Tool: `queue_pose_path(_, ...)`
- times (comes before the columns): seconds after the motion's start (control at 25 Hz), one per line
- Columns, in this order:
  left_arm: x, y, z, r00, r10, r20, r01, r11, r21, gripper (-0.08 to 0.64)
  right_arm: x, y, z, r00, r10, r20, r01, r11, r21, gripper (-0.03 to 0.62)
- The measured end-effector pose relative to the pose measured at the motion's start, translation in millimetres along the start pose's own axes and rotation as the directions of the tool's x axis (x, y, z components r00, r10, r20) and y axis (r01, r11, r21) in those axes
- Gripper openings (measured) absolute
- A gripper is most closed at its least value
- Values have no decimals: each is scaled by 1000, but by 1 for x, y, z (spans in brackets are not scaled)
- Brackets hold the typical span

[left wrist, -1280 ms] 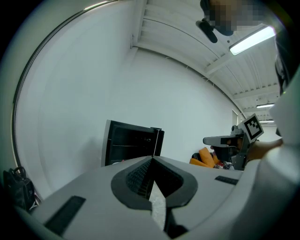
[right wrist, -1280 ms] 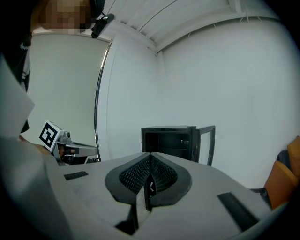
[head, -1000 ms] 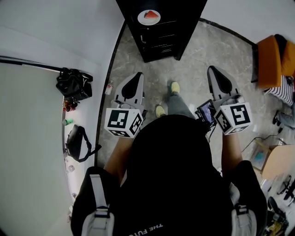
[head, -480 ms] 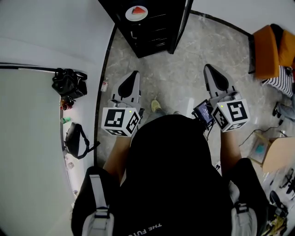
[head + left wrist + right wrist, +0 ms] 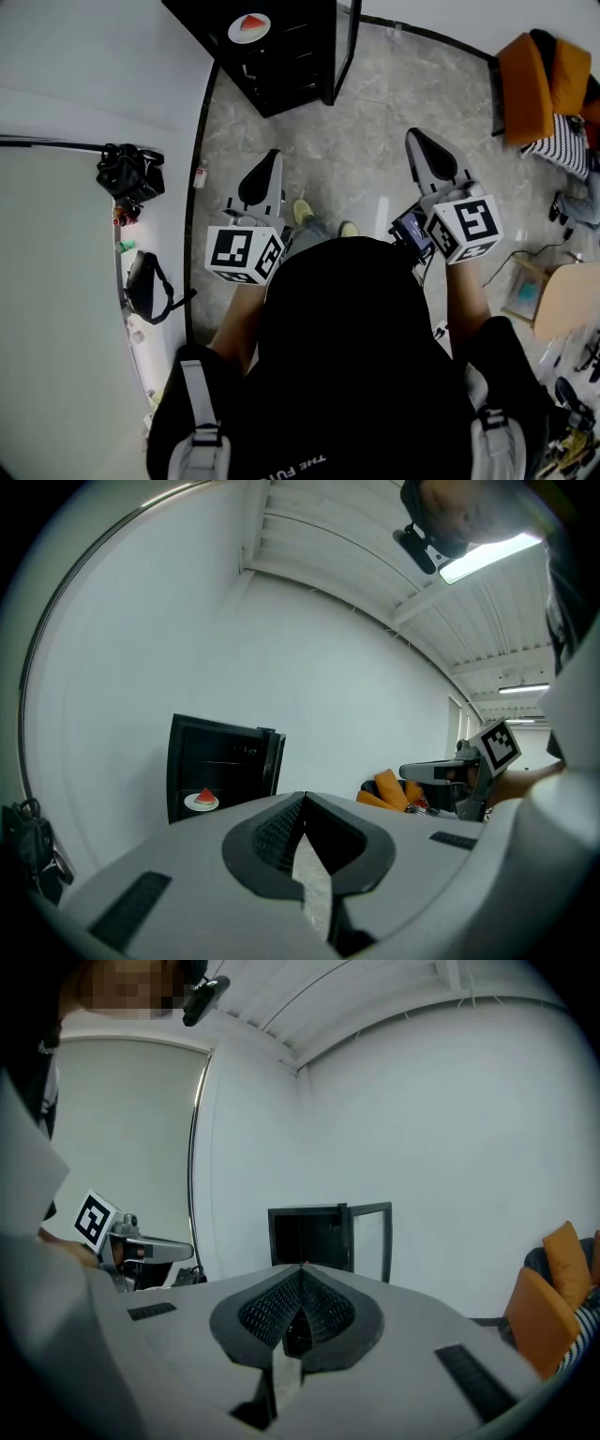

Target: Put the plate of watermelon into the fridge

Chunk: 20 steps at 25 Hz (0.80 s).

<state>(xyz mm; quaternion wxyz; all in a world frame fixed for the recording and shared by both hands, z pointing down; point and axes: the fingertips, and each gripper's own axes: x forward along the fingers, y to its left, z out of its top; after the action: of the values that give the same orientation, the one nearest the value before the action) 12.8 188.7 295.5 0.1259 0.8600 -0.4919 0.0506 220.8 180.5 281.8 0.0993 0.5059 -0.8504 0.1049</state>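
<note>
The plate (image 5: 248,27) with its wedge of watermelon (image 5: 250,23) seemed to sit on a shelf inside the black fridge (image 5: 291,56), well ahead of the person, who stood on the bare floor (image 5: 375,131) some way back from it. The left gripper (image 5: 302,808) was clenched on nothing, its jaws meeting at the tips, and the right gripper (image 5: 302,1274) was likewise closed and empty; both were held out level in front of the body, well apart from each other and from the fridge. Judging by that, the placing step looked finished, with only the tidying-up left (the glass door (image 5: 370,1241) stood swung wide on the fridge's right side). The next move would likely call for stepping back toward the fridge, bringing the right gripper to the door's free edge, and pushing it round until it met the cabinet, without knocking the plate.
</note>
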Motion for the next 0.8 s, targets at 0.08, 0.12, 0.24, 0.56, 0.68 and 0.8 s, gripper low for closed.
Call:
queue_pose_path(0.08, -4, -14, -2, 1000, 0, 1, 0, 1000, 7, 8, -14, -3, -2, 1000, 3, 3, -3, 1000, -4, 9)
queue_pose_path(0.12, -7, -20, -3, 1000, 1, 2, -1, 1000, 10, 8, -21, -3, -3, 1000, 9, 6, -9, 1000, -8, 9)
queue_pose_path(0.24, -19, -38, -5, 1000, 8, 10, -8, 1000, 12, 8, -38, -2, -8, 1000, 19, 7, -19, 1000, -14, 9)
queue_pose_path(0.56, -45, -69, -23, 1000, 25, 8, -25, 1000, -1, 8, -70, 5, -25, 999, 51, 5, -50, 998, -37, 9)
queue_pose_path(0.68, -49, -75, -28, 1000, 22, 1, -22, 1000, 3, 8, -77, 8, -27, 999, 47, -11, -48, 997, -55, 9)
queue_pose_path(0.8, -50, -83, -26, 1000, 18, 5, -19, 1000, 12, 8, -85, 7, -29, 999, 39, -24, -41, 997, -68, 9)
